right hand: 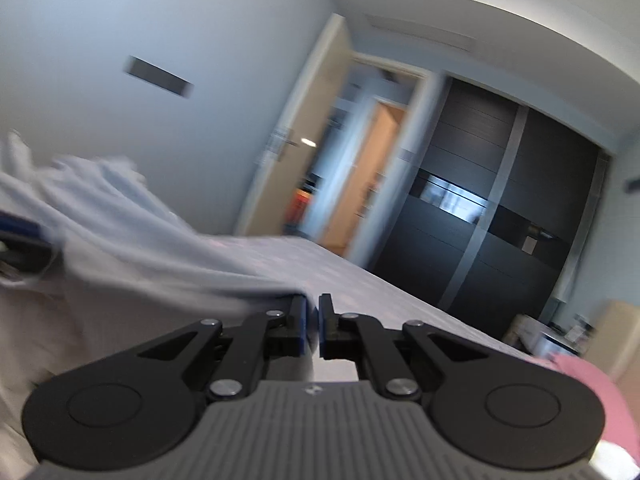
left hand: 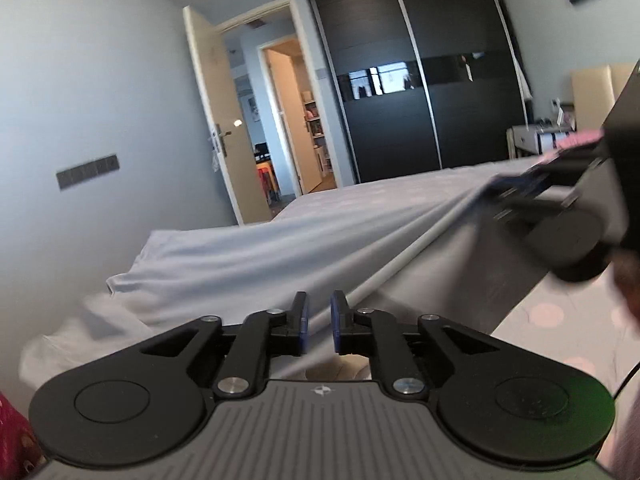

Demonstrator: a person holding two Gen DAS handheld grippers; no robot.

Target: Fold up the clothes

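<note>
Right now you've got the pale garment strung between both tools, above the bed. Left gripper: tongs nearly together w/ a fold of cloth running between the pads, so clamped on the garment, though a slim gap shows. Right gripper: tongs all but together, pinching the garment's edge, which comes in from its 10 o'clock. In the left view the right gripper sits at 2 o'clock, cloth pulled taut toward it in long ridges. My read: you hold two points apart to stretch the fabric flat before laying a fold. The bunched part droops at 9 o'clock, so it isn't spread yet. A pink item lies at 4 o'clock in the right view, untouched. Both views are blurry, so the seam details can't be made out.
</note>
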